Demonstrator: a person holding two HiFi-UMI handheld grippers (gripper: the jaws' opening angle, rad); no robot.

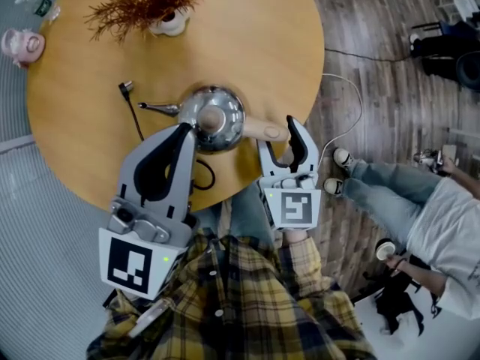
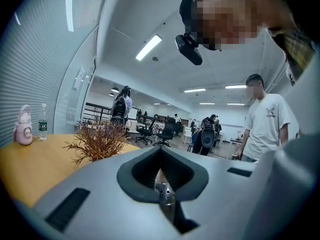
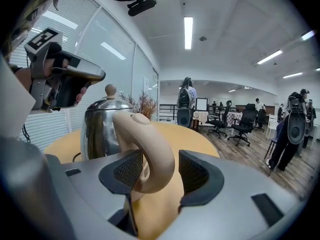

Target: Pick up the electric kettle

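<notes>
Now the right gripper (image 3: 161, 170) gapes wide around the handle (image 3: 154, 149) of the kettle (image 3: 100, 126). Centre it, then squeeze firmly. Left gripper (image 2: 161, 173) is pinched narrow, holding nothing.

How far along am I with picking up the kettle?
Done: the open right tongs straddle the handle of the kettle. In hand: lining up; the tongs are not clamped on it yet. Still to do: clamp and lift, since the kettle sits on the table. The left tongs are shut beside the kettle.

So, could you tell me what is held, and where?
Nothing: the right gripper, jaws open, straddles the kettle handle without gripping; the left gripper is shut, empty.
</notes>
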